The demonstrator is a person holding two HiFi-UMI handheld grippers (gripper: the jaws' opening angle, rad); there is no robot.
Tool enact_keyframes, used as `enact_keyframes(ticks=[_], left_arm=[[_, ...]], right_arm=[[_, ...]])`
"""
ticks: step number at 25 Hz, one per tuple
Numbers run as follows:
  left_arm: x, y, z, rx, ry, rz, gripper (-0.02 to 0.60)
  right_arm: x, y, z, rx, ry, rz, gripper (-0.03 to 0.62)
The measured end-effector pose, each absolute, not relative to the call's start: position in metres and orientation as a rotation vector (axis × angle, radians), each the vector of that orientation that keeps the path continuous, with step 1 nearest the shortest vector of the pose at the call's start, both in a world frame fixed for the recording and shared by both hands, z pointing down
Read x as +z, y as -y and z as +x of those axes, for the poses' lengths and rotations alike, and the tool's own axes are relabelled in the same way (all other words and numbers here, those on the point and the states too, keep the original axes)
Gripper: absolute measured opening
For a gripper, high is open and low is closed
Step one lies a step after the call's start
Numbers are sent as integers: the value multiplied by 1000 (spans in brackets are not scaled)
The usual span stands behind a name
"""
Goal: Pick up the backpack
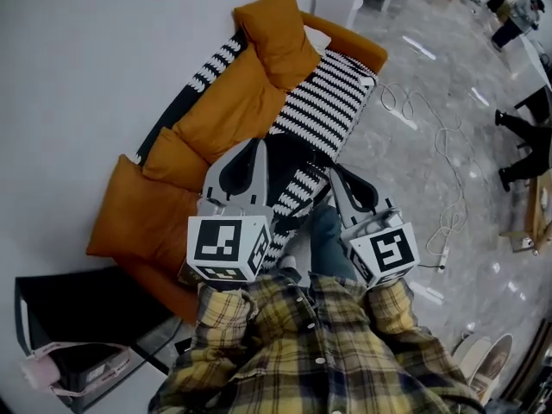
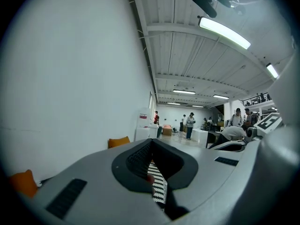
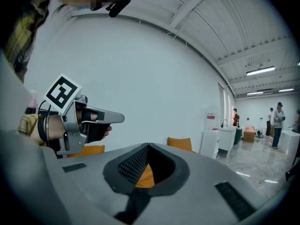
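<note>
I saw left gripper point(image 1: 256, 143) and right gripper point(image 1: 333, 172) both pressed fully together, pinching nothing, side by side above the front edge of the sofa point(image 1: 246, 102).

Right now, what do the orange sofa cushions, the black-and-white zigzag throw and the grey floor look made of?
Orange sofa cushions: probably matte fabric; soft creases, plump shape.
Black-and-white zigzag throw: knitted or woven textile, it seems; it drapes limply.
Grey floor: likely polished stone or tile; glossy light reflections, faint veining.
</note>
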State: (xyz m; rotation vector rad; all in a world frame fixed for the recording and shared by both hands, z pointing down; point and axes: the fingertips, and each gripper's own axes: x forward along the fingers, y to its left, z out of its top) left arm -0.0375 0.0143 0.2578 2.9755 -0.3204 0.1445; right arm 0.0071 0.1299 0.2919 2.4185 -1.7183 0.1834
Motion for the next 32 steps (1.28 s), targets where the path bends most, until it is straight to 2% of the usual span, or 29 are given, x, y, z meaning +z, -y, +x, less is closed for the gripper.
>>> enact_keyframes(ticks=[7,19,32], left_arm=[[263,30,-8,144,494,2957,18],[268,117,57,197,995,2768,18],[295,140,55,281,1503,2478,18]], right_arm=[[297,-76,47,171,1858,2302,15],[304,42,129,256,2251,1851,15],[324,110,139,256,2616,1318,15]])
